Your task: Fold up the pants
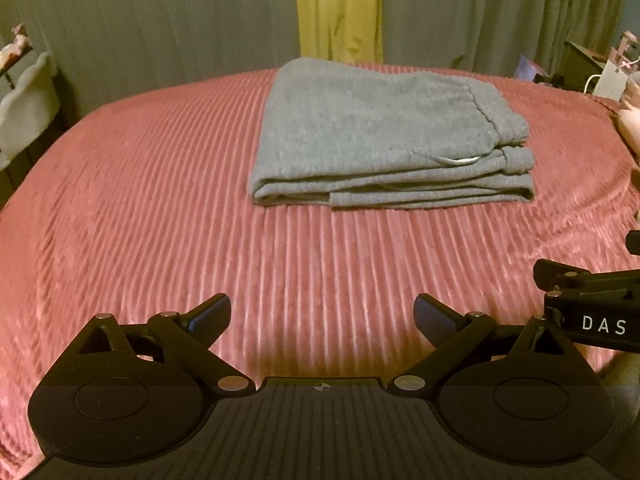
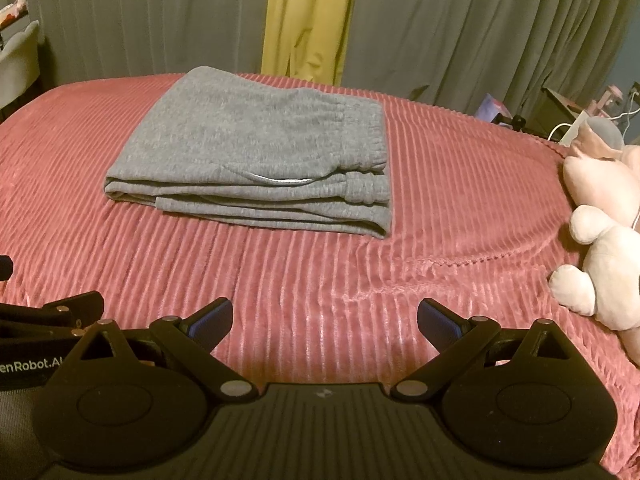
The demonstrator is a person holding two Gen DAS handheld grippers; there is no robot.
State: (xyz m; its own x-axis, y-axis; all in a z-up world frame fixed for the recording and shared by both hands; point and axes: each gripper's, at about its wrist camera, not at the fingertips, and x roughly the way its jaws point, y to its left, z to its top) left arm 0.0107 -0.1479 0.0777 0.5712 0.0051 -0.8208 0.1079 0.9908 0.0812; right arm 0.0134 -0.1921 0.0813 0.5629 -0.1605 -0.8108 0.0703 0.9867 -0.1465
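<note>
Left gripper (image 1: pixel 322 314) and right gripper (image 2: pixel 325 318) are hovering wide open, empty. Grey pants (image 1: pixel 384 136) are lying folded on pink bedspread (image 1: pixel 160 200); judged finished, so keep clear of the stack.

Black tongs (image 1: pixel 322 316), blue-padded fingertips (image 1: pixel 208 320)

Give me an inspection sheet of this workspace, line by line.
Surface: bed with a pink ribbed blanket, rumpled near the right side.
Job's things: grey pants folded into a flat stack, lying on the blanket.
Clutter: soft toys at the right edge of the bed.
Grippers: left gripper and right gripper both with jaws open, empty, short of the pants.
Cables: white cable by the far right side.
Surroundings: grey curtains with a yellow strip; white chair on the left.
</note>
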